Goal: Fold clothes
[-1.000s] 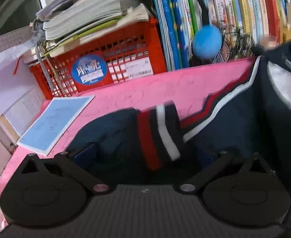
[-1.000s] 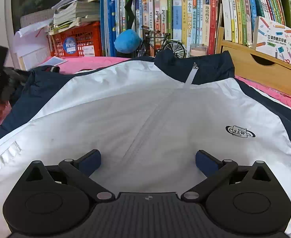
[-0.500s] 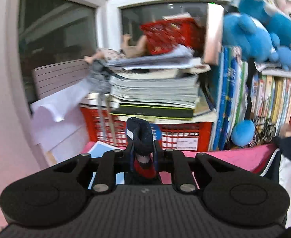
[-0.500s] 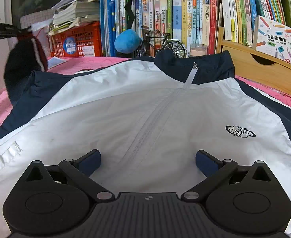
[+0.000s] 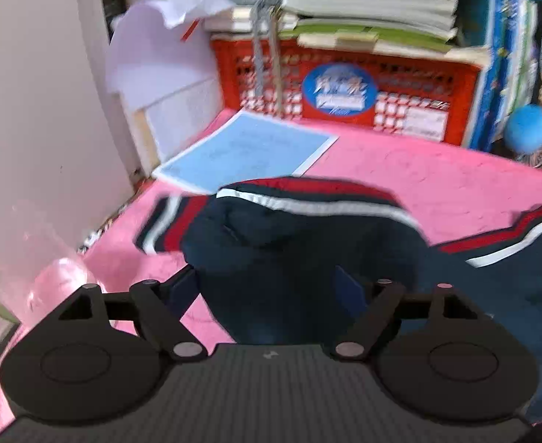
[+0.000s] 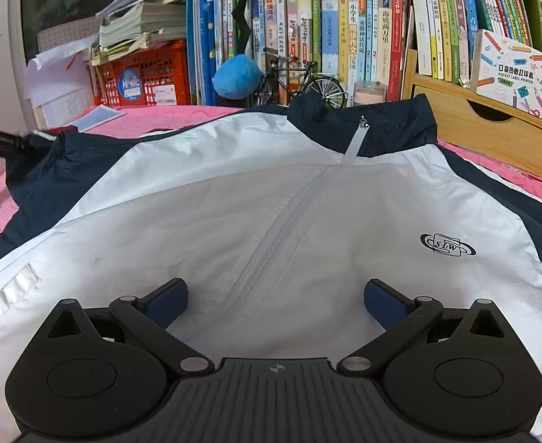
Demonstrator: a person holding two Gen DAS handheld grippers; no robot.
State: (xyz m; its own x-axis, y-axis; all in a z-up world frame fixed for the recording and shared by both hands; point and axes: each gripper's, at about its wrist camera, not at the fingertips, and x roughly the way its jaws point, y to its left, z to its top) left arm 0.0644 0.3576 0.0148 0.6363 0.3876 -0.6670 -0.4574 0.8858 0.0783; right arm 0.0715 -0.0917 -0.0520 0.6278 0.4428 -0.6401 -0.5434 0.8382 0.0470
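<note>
Pink bedspread (image 5: 437, 184) fills the left wrist view, but the whole frame is pretty smeared, so fine detail is hard to read. The jacket's navy sleeve (image 5: 289, 243) lies bunched up on the pink, its striped cuff (image 5: 164, 225) flopped out to the left and blurry. The left gripper (image 5: 267, 288) has its jaws spread wide with the sleeve bulging up between them; can't tell if the pads actually touch the fabric, but nothing is pinched. Behind it sit a light blue sheet (image 5: 248, 151) and a red crate (image 5: 344, 88) with books stacked on top, cut off at the top edge. Something clear and plasticky (image 5: 45, 269) at the far left is too blurred to identify.

Over in the right wrist view everything's sharp. The jacket (image 6: 271, 203) lies flat, front up and zipped, white chest panel with navy sides, collar pointing toward the bookshelf (image 6: 344, 37). Its right edge runs out of frame. The right gripper (image 6: 275, 302) hovers just over the lower chest, jaws wide apart, straddling the zipper (image 6: 271, 243), holding nothing. At the far left edge a dark blurry bit by the sleeve is only partly in shot.
</note>
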